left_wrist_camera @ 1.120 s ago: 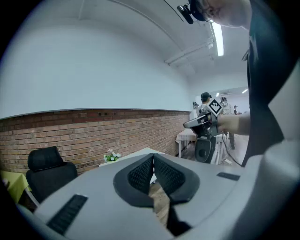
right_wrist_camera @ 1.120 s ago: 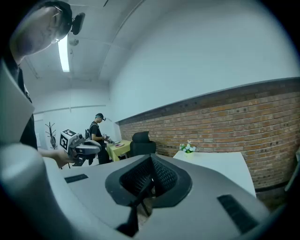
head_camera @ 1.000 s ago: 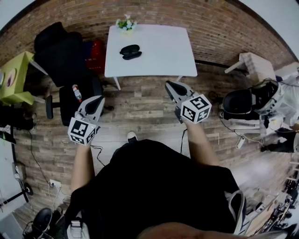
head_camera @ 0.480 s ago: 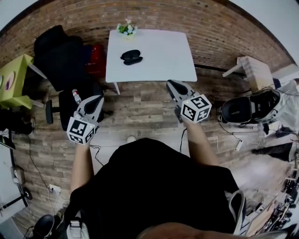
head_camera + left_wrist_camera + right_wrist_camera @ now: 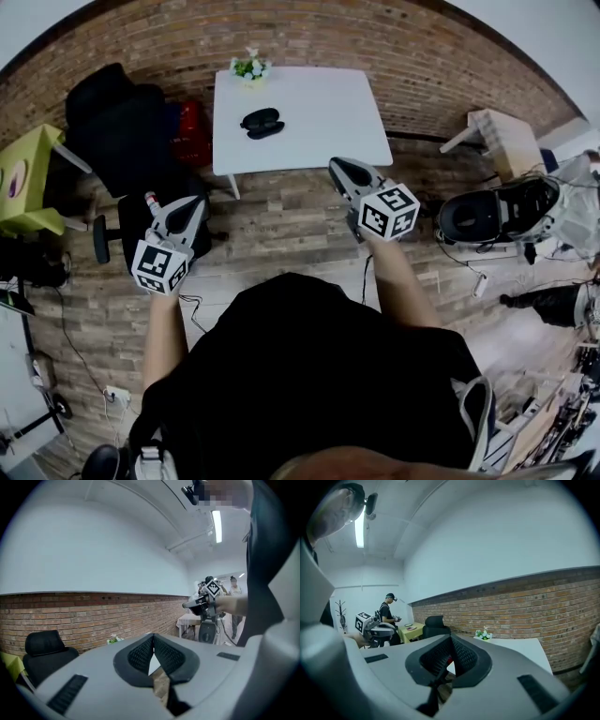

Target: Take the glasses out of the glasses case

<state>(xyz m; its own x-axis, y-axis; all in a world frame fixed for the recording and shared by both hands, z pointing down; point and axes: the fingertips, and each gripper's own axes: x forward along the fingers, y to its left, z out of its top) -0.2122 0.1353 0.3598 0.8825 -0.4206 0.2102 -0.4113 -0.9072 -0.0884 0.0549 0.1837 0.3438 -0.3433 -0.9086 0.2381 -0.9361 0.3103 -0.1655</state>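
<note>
We stand well apart from white tabletop (image 5: 328, 112); dark glasses case (image 5: 262, 122) lies on it. Left hand-held gripper (image 5: 187, 210) and right hand-held gripper (image 5: 343, 172) both have jaws pressed together, empty. Risk, we judge: unopened jaws shove case away.

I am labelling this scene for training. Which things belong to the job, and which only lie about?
Job: glasses case, white table, left gripper, right gripper, both shut and empty.
Lying about: small plant, black chair, yellow-green table.
</note>
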